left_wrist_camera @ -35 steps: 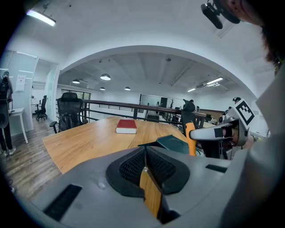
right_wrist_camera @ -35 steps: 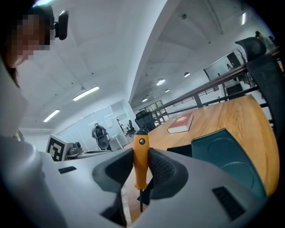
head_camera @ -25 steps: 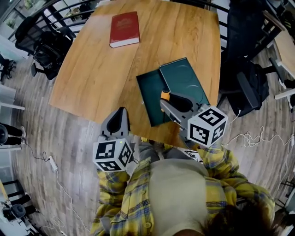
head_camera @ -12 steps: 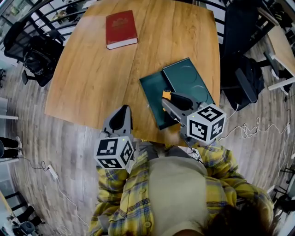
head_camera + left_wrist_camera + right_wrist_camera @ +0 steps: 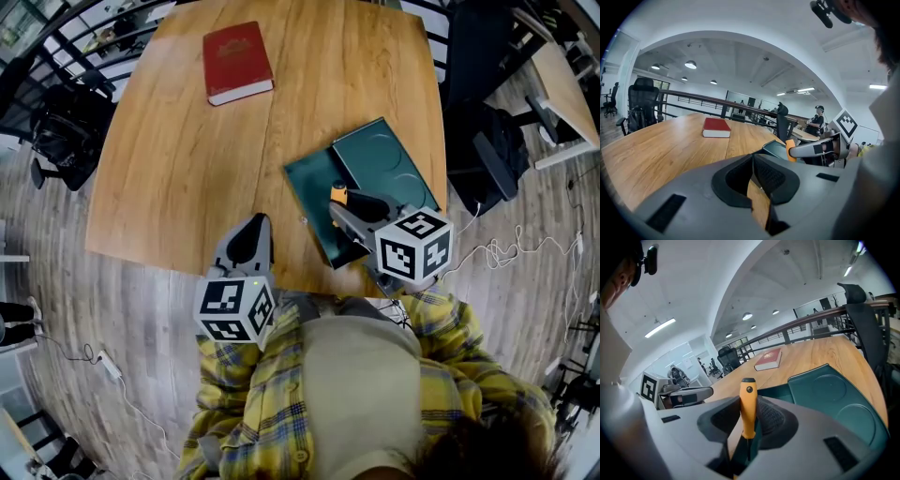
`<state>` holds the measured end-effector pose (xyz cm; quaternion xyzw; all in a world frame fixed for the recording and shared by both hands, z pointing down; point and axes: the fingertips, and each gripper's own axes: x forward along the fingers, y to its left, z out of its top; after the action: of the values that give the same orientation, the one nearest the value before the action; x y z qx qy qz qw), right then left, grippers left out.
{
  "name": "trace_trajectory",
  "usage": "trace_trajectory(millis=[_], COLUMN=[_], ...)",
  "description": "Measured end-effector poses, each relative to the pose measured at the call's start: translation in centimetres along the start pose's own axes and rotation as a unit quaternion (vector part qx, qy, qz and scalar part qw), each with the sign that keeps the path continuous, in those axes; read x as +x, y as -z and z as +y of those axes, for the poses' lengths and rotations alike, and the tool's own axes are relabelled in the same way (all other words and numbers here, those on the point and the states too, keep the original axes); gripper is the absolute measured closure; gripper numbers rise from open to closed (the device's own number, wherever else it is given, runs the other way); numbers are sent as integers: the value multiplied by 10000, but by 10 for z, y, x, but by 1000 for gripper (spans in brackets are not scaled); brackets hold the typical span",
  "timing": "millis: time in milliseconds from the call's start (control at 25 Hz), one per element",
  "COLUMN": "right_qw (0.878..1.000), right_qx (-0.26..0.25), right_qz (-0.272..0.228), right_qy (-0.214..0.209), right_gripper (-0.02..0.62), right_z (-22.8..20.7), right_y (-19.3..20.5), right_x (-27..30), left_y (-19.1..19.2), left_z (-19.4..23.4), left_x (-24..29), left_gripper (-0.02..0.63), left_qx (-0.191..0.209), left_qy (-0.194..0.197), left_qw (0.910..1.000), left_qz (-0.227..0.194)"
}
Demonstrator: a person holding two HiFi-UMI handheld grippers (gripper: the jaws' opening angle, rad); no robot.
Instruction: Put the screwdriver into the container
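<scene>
- The right gripper (image 5: 749, 416) has its jaws clenched on a screwdriver (image 5: 748, 406), gripping the orange handle about midway along.
- In the right gripper view the handle's black-capped end sticks out past the jaw tips, while the thin shaft runs back toward the gripper body.
- Seen from the head view, the right gripper (image 5: 349, 211) hangs over the near right part of the wooden bench (image 5: 187, 159), with the screwdriver (image 5: 337, 194) above the dark green container (image 5: 384, 169).
- I cannot tell whether the screwdriver touches the container.
- The container shows two dark green parts side by side: one with two round recesses to the right, and a plainer flat part to its left, closer to the bench middle.
- The container (image 5: 834, 394) lies just ahead and right of the clamped tool in the right gripper view.
- The left gripper (image 5: 753, 159) has its jaws pressed together at the tips, with nothing between them; only bench wood shows through the slit below.
- In the head view the left gripper (image 5: 253, 230) sits at the bench's near edge, well apart from the container and left of the right gripper.
- A red book (image 5: 238, 63) lies flat and closed at the far left of the bench, well apart from both grippers.
- Black office chairs (image 5: 66, 122) stand on the floor off the bench's left side.
</scene>
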<state>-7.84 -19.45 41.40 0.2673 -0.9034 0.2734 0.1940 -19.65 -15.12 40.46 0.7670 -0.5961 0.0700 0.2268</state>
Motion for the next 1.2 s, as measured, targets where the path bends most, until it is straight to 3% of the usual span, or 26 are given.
trace_trajectory(millis=[1200], right_qw=[9906], right_qx=[-237], right_qz=[1058], right_qy=[833], right_gripper=[433], right_z=[-24], right_y=[22], right_x=[48], left_y=[4], left_z=[25], left_x=[44], left_gripper=[588], left_qx=[83], left_qy=[677], left_qw=[9971], left_qz=[352])
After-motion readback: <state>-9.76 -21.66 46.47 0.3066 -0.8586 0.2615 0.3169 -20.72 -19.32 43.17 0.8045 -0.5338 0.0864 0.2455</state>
